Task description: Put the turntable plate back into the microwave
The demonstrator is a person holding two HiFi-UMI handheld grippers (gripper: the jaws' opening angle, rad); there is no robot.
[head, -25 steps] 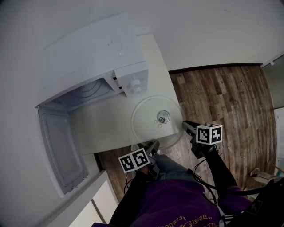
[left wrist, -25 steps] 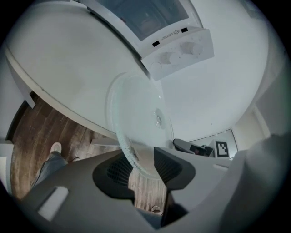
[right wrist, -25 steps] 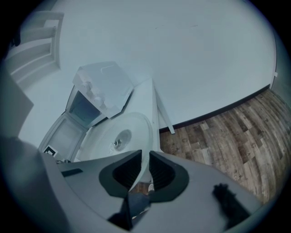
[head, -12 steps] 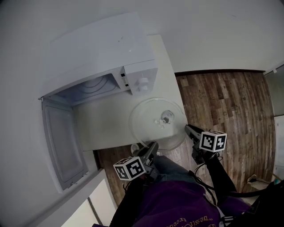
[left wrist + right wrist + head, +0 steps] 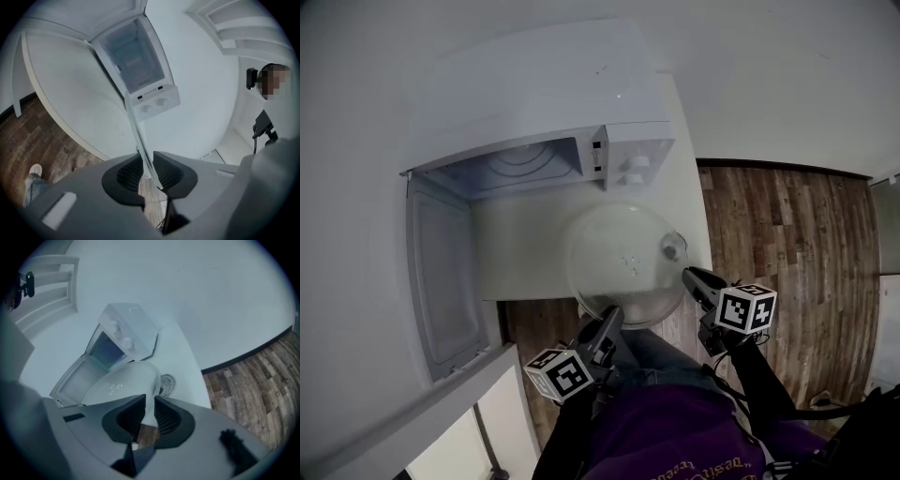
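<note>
The clear glass turntable plate (image 5: 623,258) hangs slightly tilted over the white table (image 5: 520,262), in front of the open microwave (image 5: 544,103). My left gripper (image 5: 609,319) is shut on the plate's near rim. In the left gripper view the plate (image 5: 133,122) shows edge-on, running out from between the left gripper's (image 5: 147,171) pads. My right gripper (image 5: 689,277) is shut on the plate's right rim. In the right gripper view the plate (image 5: 119,383) spreads out ahead of the right gripper (image 5: 149,413). The microwave's cavity (image 5: 520,169) is open toward me.
The microwave door (image 5: 441,281) stands swung out to the left, past the table's edge. A small round roller part (image 5: 673,247) lies on the table by the plate's right edge, also in the right gripper view (image 5: 166,383). Wooden floor (image 5: 787,244) lies to the right.
The left gripper has closed on the plate's near rim. Both grippers have lifted the plate off the table and carried it a little left, uncovering the round part beneath.
</note>
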